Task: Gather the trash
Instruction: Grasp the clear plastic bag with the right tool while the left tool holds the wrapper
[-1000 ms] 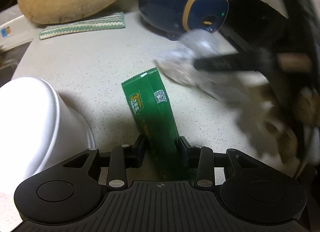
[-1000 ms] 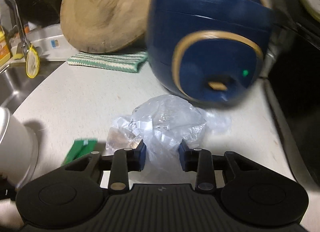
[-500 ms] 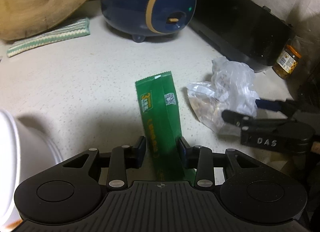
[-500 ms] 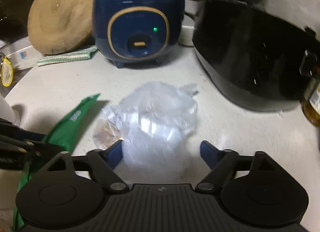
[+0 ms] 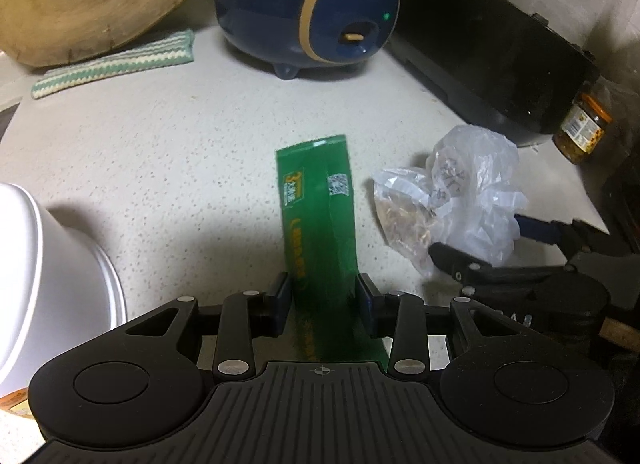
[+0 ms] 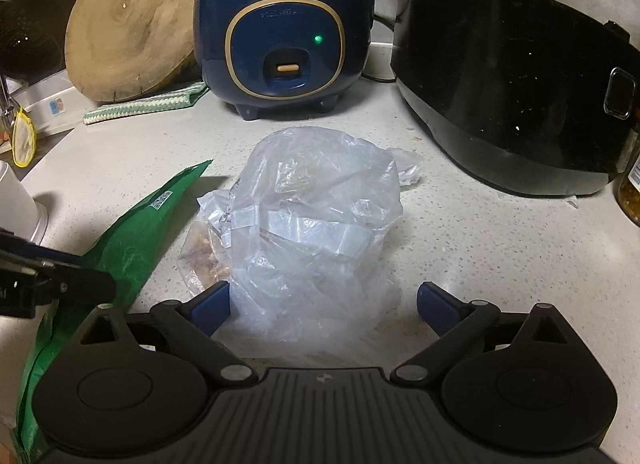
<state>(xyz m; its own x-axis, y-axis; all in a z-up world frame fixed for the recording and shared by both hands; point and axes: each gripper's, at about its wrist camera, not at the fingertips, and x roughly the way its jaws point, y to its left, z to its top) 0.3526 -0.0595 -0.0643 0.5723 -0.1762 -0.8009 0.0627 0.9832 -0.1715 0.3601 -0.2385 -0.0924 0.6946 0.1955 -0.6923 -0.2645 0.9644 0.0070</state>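
**Halfway there: one wrapper in hand, one bag set loose**

So far you have one piece of trash secured and one lying free. Your left tongs (image 5: pixel 322 300) are clamped on the green wrapper (image 5: pixel 318 224), whose free end sticks out forward above the tabletop (image 5: pixel 160 152). Your right tongs (image 6: pixel 322 304) have just been opening and now stand spread wide; the clear plastic bag (image 6: pixel 316 220) sits between the jaws on the tabletop, but the right pad is clear of it and the left only at its edge, so nothing grips it. As I judge it, the bag still has to be taken up, and both pieces carried to a bin, which I cannot see in either view.

The wrapper is a long, flat, glossy green sachet with a printed code square near its top. The bag is thin, crumpled and translucent, with brownish scraps showing inside at its left side. It rests just beside the wrapper, in front of the blue rice cooker (image 6: pixel 284 32).
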